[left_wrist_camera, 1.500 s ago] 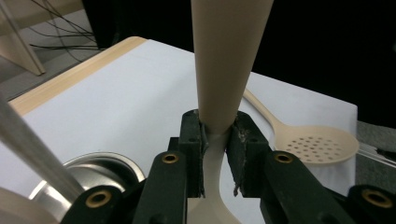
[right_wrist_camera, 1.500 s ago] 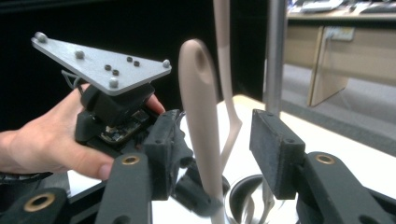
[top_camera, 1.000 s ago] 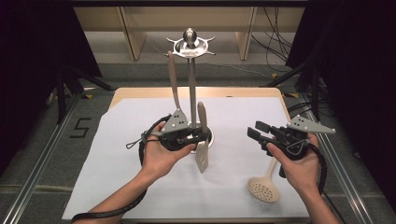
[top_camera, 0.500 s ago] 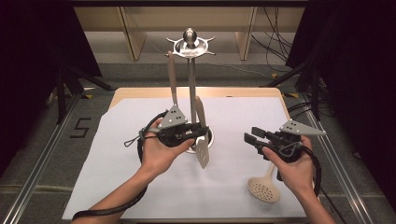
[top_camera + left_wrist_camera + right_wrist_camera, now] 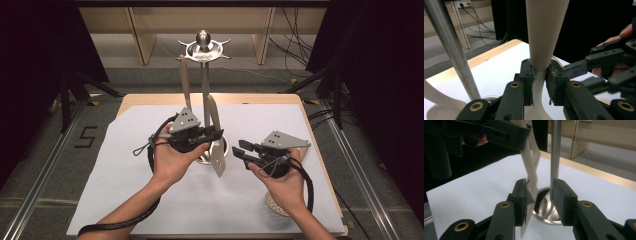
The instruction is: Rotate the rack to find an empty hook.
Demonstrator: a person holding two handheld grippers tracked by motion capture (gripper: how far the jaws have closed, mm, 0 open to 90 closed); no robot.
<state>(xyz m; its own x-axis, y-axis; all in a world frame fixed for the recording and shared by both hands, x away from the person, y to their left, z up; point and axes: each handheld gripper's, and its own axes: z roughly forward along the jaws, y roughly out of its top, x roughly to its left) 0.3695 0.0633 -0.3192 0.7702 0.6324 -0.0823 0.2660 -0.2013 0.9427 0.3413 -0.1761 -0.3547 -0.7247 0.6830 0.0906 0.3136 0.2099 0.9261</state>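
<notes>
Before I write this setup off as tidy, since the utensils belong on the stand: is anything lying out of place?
Yes. A perforated skimmer lies flat on the white sheet under the right hand, off the stand. The spatula hangs tilted, clamped by the left gripper.

Beside the steel utensil stand [image 5: 204, 75] on the white cloth [image 5: 125, 180], the left gripper [image 5: 218, 134] clamps a hanging beige spatula [image 5: 218, 155], while the right gripper [image 5: 241, 154], jaws just closing, sits just right of it.
</notes>
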